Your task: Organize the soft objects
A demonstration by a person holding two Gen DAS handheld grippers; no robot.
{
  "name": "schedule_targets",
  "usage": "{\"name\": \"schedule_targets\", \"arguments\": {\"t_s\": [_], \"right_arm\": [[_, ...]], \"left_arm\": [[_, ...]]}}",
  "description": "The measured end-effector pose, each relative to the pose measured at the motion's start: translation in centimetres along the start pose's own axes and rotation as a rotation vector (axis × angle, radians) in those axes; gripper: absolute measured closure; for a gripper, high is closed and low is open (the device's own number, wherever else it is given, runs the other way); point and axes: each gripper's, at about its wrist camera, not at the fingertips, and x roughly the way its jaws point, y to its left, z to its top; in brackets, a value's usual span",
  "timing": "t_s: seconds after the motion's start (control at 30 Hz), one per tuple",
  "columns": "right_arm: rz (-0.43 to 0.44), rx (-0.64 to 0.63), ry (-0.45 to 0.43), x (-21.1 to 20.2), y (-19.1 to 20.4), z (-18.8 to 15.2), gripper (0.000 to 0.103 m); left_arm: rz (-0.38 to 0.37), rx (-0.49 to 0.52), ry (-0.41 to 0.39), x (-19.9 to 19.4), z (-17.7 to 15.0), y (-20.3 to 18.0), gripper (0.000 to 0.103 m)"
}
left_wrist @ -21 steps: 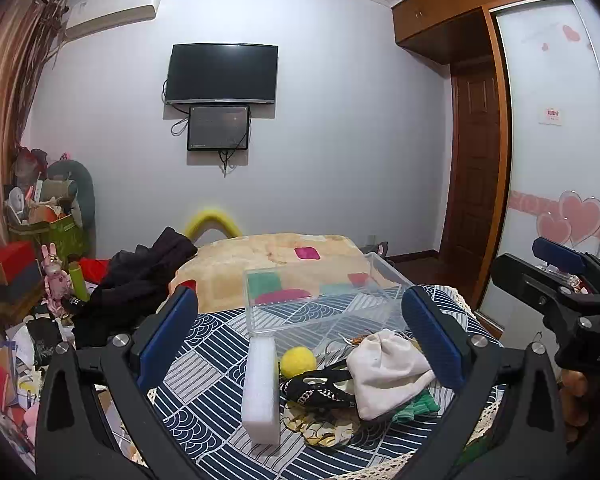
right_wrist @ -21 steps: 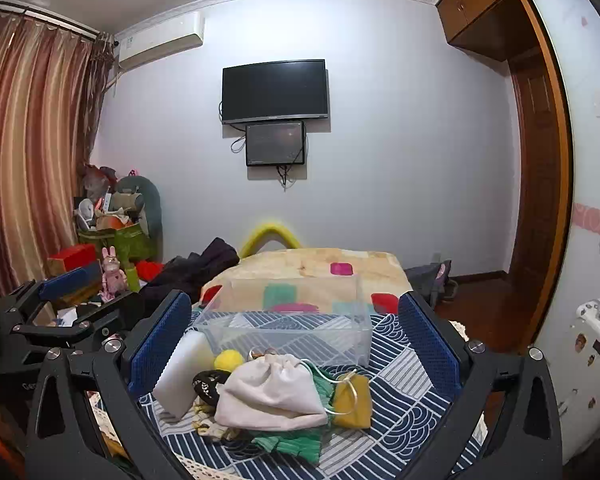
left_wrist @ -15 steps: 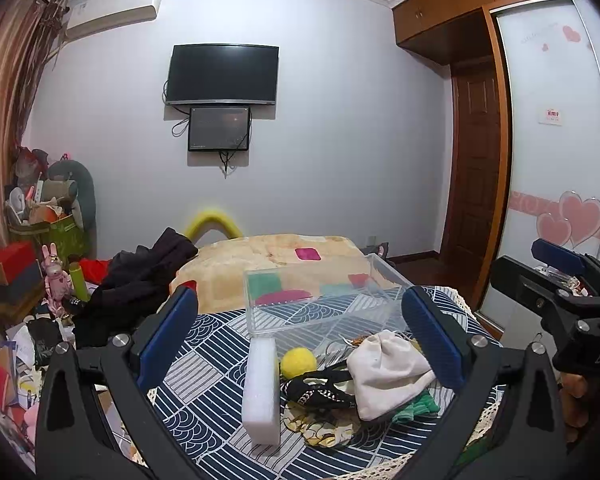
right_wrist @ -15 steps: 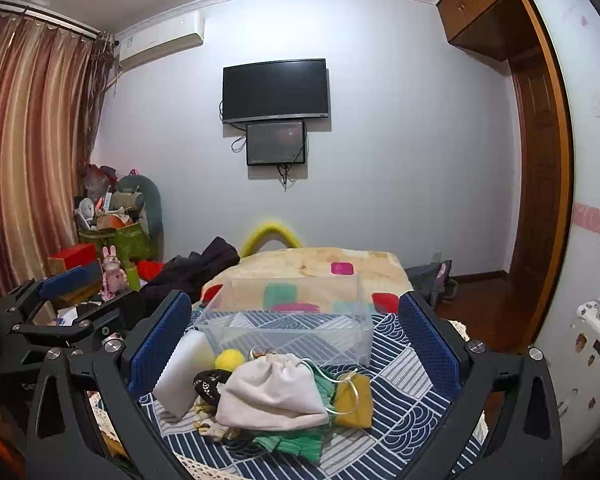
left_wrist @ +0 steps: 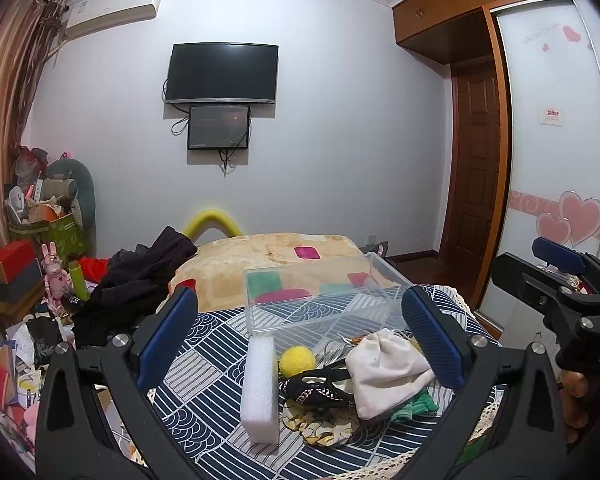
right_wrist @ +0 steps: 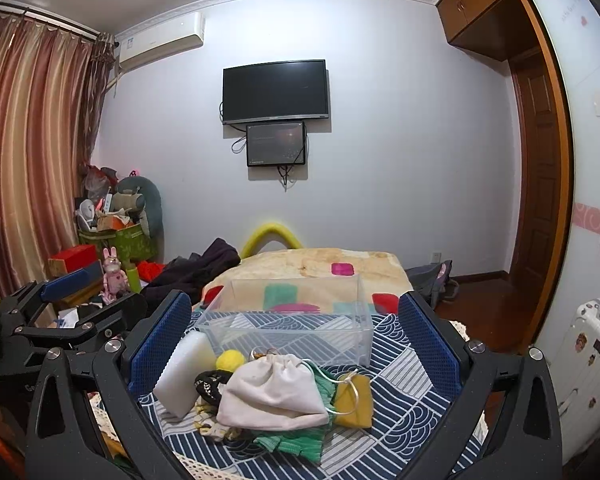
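A pile of soft things lies on the patterned table: a white drawstring pouch, a white foam block, a yellow ball, a black patterned cloth, a green cloth and a yellow pouch. A clear plastic box stands empty behind them. My left gripper is open and empty above the pile. My right gripper is open and empty, also above it.
The table's blue-and-white cloth has a lace front edge. A bed with a beige blanket and dark clothes lies behind. Clutter and boxes stand at the left, a white suitcase at the right.
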Motion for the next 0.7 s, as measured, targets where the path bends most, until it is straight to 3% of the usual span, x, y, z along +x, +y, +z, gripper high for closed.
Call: {"name": "schedule_targets", "arguments": {"t_s": [0.7], "right_arm": [[0.003,-0.001,-0.003,-0.06,0.06,0.16,0.0]], "left_arm": [[-0.005,-0.003,-0.003,-0.06,0.03,-0.16,0.0]]}}
